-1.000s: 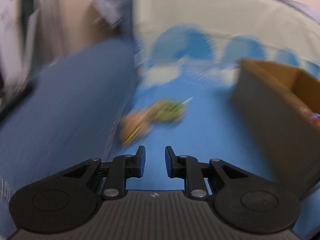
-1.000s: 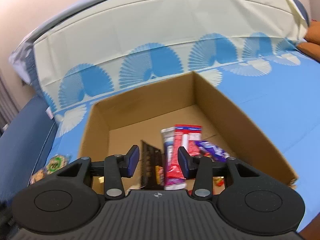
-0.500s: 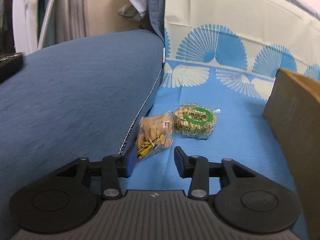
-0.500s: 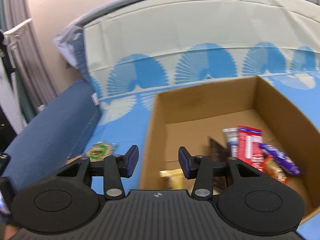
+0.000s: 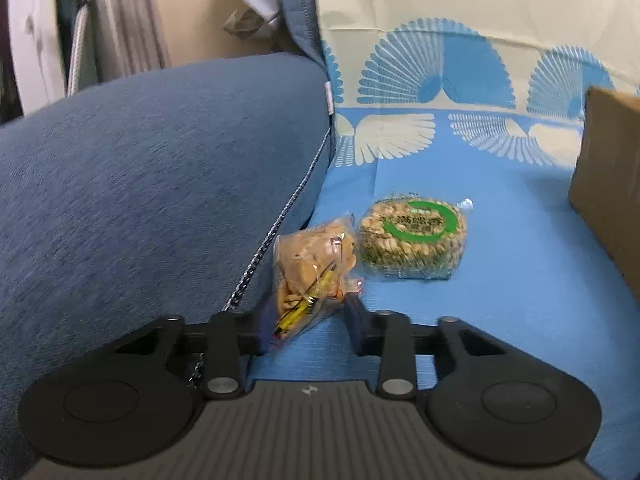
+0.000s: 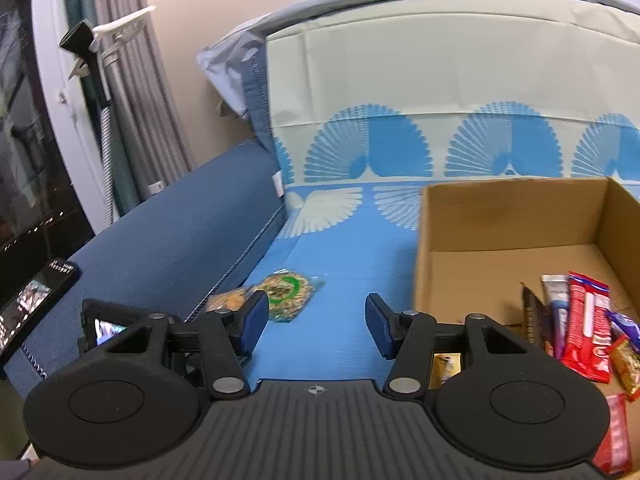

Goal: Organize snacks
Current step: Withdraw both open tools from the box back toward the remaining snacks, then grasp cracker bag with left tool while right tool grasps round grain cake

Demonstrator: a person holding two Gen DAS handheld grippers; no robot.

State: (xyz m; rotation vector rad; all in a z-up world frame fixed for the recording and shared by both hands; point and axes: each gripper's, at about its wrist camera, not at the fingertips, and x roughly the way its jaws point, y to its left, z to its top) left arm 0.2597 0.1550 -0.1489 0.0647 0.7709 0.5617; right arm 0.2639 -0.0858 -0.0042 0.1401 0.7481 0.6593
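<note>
Left gripper (image 5: 306,328): jaws have just been closing, now narrow, astride the near corner of a crinkly clear cracker bag (image 5: 312,268). Whether the pads press on it I cannot tell. The bag lies on the smooth blue sheet (image 5: 500,300), against a dark-blue woven cushion (image 5: 140,184).

Just beside the bag: a round puffed cake (image 5: 414,242), clear wrap, green ring label.

Right gripper (image 6: 316,326): jaws have just been opening, now moderately wide, nothing between them, above bare sheet.

Brown cardboard box (image 6: 512,216) on the right, glossy wrapped snacks (image 6: 586,326) inside.
</note>
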